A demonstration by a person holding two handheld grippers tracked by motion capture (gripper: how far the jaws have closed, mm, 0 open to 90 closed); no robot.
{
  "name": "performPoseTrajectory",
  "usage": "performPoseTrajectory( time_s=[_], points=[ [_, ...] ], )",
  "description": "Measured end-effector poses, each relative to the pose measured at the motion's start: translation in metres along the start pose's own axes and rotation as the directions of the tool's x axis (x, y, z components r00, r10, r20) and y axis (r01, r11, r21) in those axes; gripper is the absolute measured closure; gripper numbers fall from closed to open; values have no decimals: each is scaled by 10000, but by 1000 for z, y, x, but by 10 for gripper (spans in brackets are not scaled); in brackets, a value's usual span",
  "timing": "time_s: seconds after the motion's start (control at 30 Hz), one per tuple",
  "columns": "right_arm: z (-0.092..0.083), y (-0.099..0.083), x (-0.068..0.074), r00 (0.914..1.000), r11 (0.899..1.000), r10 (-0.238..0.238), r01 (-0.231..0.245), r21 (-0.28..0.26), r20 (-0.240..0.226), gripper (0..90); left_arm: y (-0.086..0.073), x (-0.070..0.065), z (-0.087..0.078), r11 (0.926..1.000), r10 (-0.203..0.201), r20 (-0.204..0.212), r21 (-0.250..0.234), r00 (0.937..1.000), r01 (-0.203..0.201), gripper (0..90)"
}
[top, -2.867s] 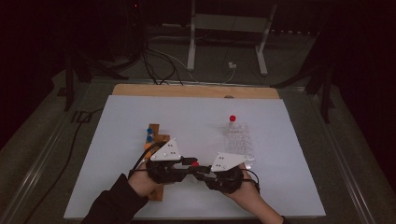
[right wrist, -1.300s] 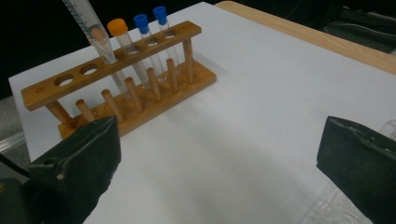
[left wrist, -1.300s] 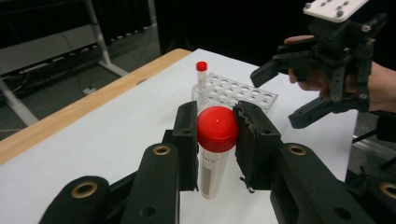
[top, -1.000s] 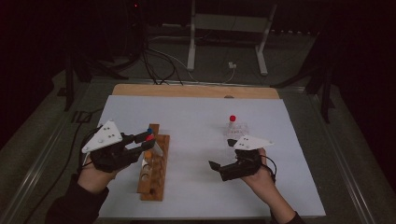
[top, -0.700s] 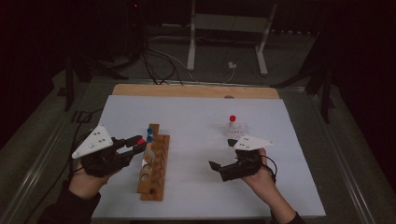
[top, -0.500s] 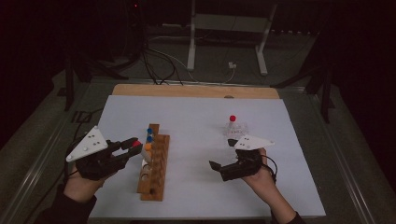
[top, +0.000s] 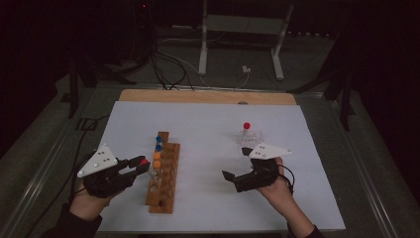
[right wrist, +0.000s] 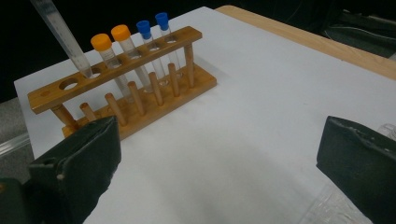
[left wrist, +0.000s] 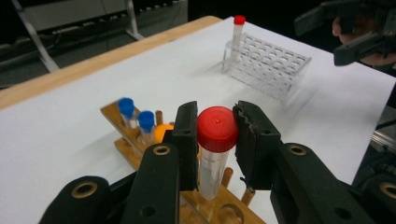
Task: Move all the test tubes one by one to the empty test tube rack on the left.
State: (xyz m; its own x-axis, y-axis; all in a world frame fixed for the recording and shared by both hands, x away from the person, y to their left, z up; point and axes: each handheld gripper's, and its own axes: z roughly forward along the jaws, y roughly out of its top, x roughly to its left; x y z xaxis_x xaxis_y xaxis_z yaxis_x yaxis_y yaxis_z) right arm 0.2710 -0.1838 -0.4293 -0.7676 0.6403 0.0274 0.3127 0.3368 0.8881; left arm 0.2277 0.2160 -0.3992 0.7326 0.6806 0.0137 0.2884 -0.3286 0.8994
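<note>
I see black left tongs [left wrist: 215, 140] around a clear test tube [left wrist: 212, 165] with a red cap. At my ten o'clock the brown wooden rack [top: 163, 178] carries two tubes with blue caps [left wrist: 135, 116] and two with orange caps [right wrist: 111, 37]. The table [top: 208, 124] is covered in white, with a tan wooden edge [top: 208, 95]. At two o'clock a clear plastic rack [left wrist: 268, 63] holds another red-capped tube [left wrist: 238, 32]. The right tongs [top: 235, 178] are black.

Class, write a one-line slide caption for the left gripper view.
Left claw grips a red-capped tube at its cap, lowering it into the wooden rack.
</note>
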Motion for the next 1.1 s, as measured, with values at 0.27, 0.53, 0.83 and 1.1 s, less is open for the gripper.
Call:
performPoseTrajectory(
  time_s=[0.27, 0.53, 0.83, 1.1],
  points=[
    [0, 0, 0, 10000, 10000, 7, -7, 7, -2, 0, -8, -1, 9, 9991, 35, -61, 422, 10000, -32, 719],
    [-1, 0, -1, 10000, 10000, 4, -4, 18, -12, 0, -14, 0, 19, 9971, 72, -9, 756, 10000, -71, 719],
    [-1, 0, -1, 10000, 10000, 8, -8, 26, -53, 0, -20, -1, 28, 9936, 142, -24, 1121, 9999, -139, 719],
    [-2, 0, -1, 10000, 10000, 28, -28, -8, -68, 0, -21, -3, 31, 9899, 303, -81, 1391, 9995, -289, 718]
  ],
)
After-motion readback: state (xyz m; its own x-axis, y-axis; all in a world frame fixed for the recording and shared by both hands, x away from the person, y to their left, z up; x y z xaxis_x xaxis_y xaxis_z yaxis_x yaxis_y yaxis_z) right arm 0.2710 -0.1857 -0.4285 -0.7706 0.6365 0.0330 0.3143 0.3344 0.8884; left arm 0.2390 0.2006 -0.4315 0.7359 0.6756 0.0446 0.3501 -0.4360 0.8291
